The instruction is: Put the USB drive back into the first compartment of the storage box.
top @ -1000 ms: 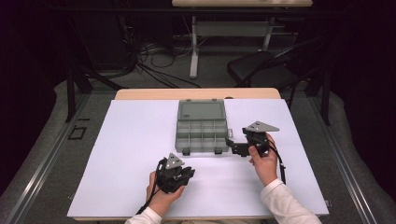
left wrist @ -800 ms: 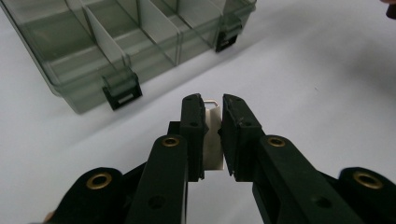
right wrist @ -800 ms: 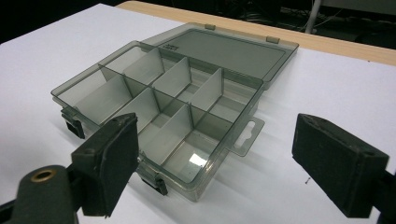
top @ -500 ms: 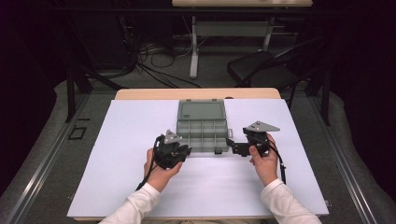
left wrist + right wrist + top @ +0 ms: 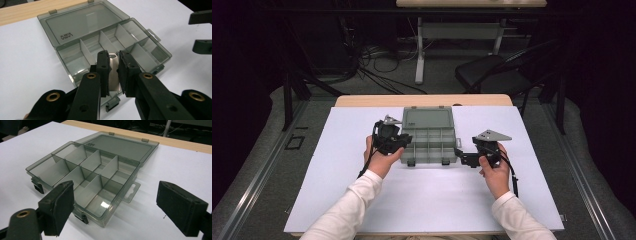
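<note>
Now the left gripper (image 5: 113, 72), fingers pinching a divider (image 5: 113, 75), has moved to the organizer box (image 5: 429, 137); the right gripper (image 5: 125, 205), at 3 o'clock, stays spread.

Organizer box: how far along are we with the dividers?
Done: the organizer box lies open, lid flat behind it, several dividers standing in their slots. In hand: the left gripper is shut on a loose divider, held over the tray near its front compartments. The right gripper waits open beside the box's latch side. Left: seat that divider in a slot and let go.
</note>
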The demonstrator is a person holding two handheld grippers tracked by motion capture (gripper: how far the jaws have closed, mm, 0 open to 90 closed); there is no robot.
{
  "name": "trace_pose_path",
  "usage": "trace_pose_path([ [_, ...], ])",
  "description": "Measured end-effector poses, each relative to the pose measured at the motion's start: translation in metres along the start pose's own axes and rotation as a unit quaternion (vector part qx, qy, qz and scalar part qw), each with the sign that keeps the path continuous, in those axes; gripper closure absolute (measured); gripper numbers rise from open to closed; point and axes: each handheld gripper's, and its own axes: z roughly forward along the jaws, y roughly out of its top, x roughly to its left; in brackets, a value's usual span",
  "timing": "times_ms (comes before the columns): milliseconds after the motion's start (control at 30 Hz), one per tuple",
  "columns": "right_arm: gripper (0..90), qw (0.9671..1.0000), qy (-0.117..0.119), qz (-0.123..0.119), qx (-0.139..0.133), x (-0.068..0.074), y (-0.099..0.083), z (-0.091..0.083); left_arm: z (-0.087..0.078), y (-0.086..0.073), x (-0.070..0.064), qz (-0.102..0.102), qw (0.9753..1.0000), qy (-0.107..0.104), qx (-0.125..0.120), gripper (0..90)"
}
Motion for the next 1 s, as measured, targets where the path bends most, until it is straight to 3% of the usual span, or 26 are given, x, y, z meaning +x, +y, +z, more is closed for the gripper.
trace_pose_path([
  [600, 14.5, 1.0000, 0.000, 0.001, 0.003, 0.000, -0.001, 0.002, 0.029, 0.019, 0.019, 0.000, 0.9994, 0.025, 0.023, 79.3],
  [1000, 14.5, 1.0000, 0.002, -0.002, 0.004, 0.001, -0.002, 0.003, 0.062, 0.014, 0.040, -0.013, 0.9978, 0.048, 0.042, 79.3],
])
